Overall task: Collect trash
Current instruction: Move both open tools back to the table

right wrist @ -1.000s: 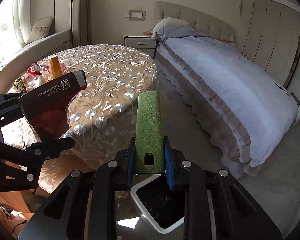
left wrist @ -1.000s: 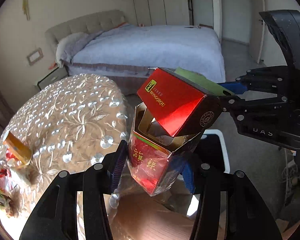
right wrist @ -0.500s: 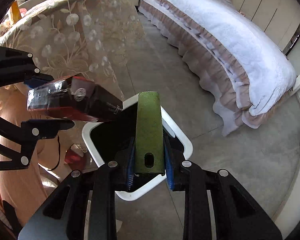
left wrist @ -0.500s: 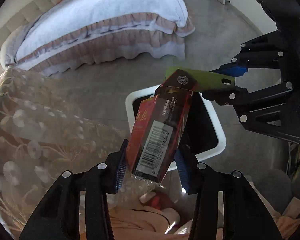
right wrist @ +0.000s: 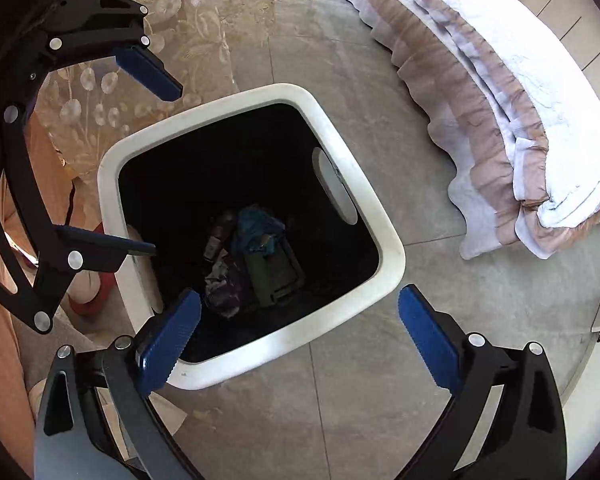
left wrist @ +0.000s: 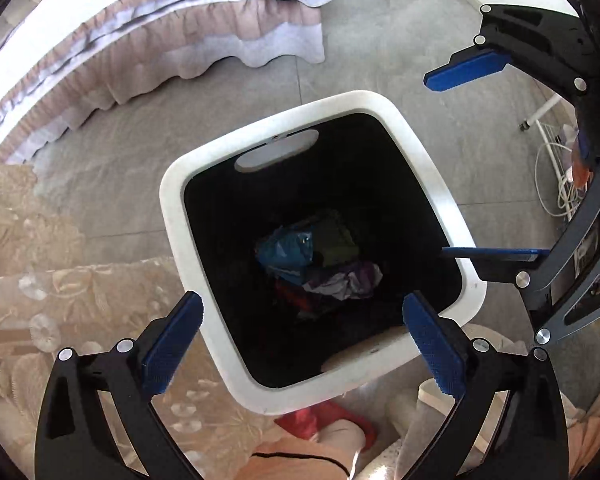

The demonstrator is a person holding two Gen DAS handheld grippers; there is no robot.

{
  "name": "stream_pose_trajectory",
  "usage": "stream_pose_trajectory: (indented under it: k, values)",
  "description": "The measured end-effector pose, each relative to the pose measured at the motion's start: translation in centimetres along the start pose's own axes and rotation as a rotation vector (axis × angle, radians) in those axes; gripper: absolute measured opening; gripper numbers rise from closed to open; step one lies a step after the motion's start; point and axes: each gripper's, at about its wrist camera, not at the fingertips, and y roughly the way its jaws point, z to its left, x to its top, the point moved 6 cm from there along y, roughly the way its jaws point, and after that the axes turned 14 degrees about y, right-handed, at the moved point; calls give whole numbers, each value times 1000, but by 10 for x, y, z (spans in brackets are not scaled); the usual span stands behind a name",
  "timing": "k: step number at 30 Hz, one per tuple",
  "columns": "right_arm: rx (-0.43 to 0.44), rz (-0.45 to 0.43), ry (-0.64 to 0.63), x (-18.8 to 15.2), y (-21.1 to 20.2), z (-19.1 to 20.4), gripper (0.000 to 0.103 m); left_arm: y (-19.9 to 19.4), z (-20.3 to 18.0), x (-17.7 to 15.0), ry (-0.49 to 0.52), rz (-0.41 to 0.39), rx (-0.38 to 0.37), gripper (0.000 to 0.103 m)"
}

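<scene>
A white-rimmed bin (left wrist: 172, 216) with a black inside stands on the floor, also in the right wrist view (right wrist: 388, 252). Trash lies at its bottom: a green box (right wrist: 274, 276), a blue wrapper (left wrist: 286, 246), crumpled paper (left wrist: 346, 284) and something red (left wrist: 296, 300). My left gripper (left wrist: 302, 334) is open and empty over the bin's near side. My right gripper (right wrist: 300, 332) is open and empty over the bin's near edge. Each gripper shows in the other's view, the right (left wrist: 484, 160) and the left (right wrist: 148, 160), both open.
A round table with a lace cloth (left wrist: 40, 320) hangs down left of the bin. A bed with a frilled skirt (right wrist: 480, 92) stands across the grey tiled floor (left wrist: 220, 96). A white wire rack and cables (left wrist: 556, 160) are at the right. A person's legs and a red slipper (left wrist: 312, 424) are below.
Both grippers tipped down over the bin and opened. The red cigarette carton left my left gripper and the green box left my right gripper; both now lie in the bin.
</scene>
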Motion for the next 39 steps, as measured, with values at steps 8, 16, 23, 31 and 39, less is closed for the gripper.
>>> stream_pose_trajectory:
  k: [8,16,23,31,39]
  values:
    - [26,-36,16,8,-14,-3,98,-15,1,-1,-10,-29,13,98]
    - [14,-107,-2,13,-48,7,98,-55,-8,0,6,-97,70,98]
    - [16,-187,13,23,-87,10,98,-97,-11,-9,6,-155,156,98]
    - [14,-330,14,40,-141,25,98,-160,-2,-22,-69,-275,252,98]
    - [40,-472,21,64,-194,52,98,-221,13,-55,-201,-350,391,98]
